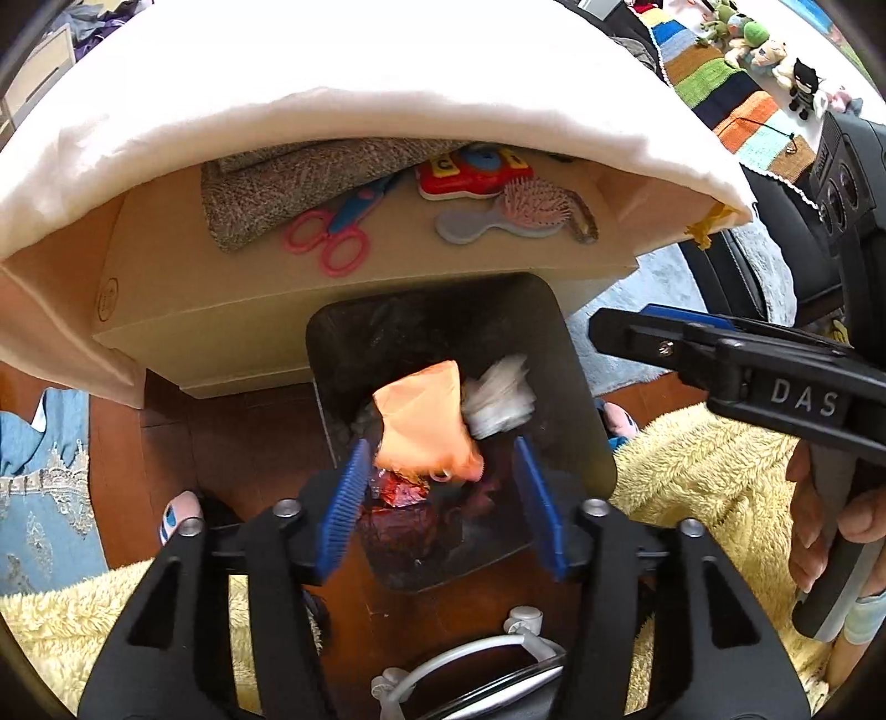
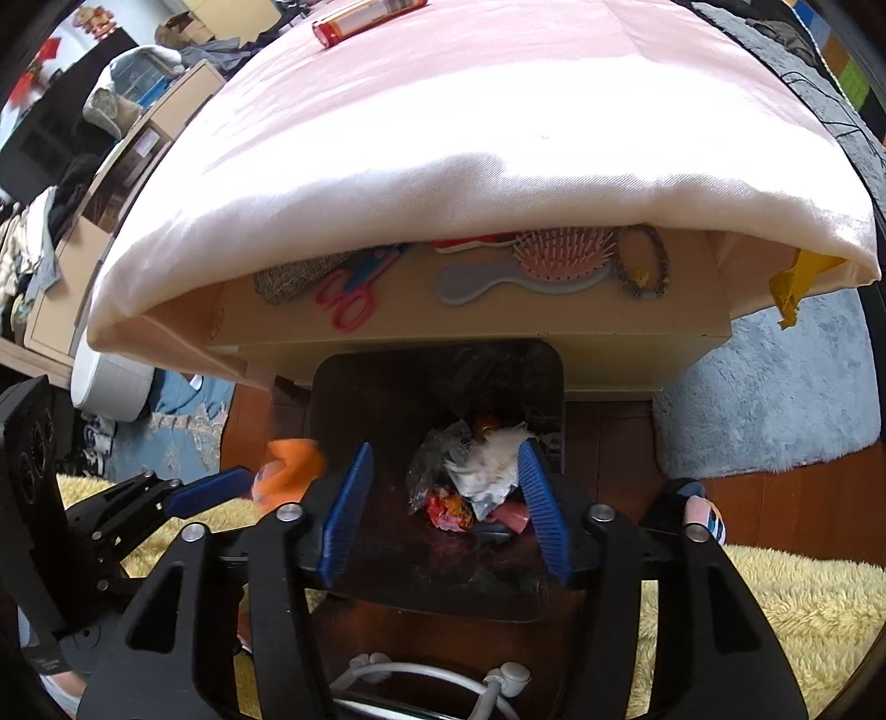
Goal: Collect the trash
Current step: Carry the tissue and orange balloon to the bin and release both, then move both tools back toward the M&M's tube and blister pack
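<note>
A black trash bin [image 1: 587,421] stands on the wooden floor below the table's front edge, with wrappers inside. My left gripper [image 1: 443,498] is open above the bin. An orange piece of trash [image 1: 423,421] is between and just beyond its fingers, blurred, not pinched, above red wrappers [image 1: 401,493] and a white crumpled piece [image 1: 501,399]. My right gripper [image 2: 446,504] is open and empty over the same bin [image 2: 354,399]; white and clear crumpled trash [image 2: 479,462] lies inside. The orange piece [image 2: 290,465] shows blurred at the left gripper's tip [image 2: 210,487].
A beige shelf [image 1: 183,288] under the white-clothed table [image 1: 332,66] holds pink scissors [image 1: 332,243], a hairbrush [image 1: 531,210], a red toy [image 1: 470,171] and grey cloth. A red tube [image 2: 365,16] lies on the tabletop. Yellow fluffy blanket [image 1: 709,487] and grey rug [image 2: 775,399] flank the bin.
</note>
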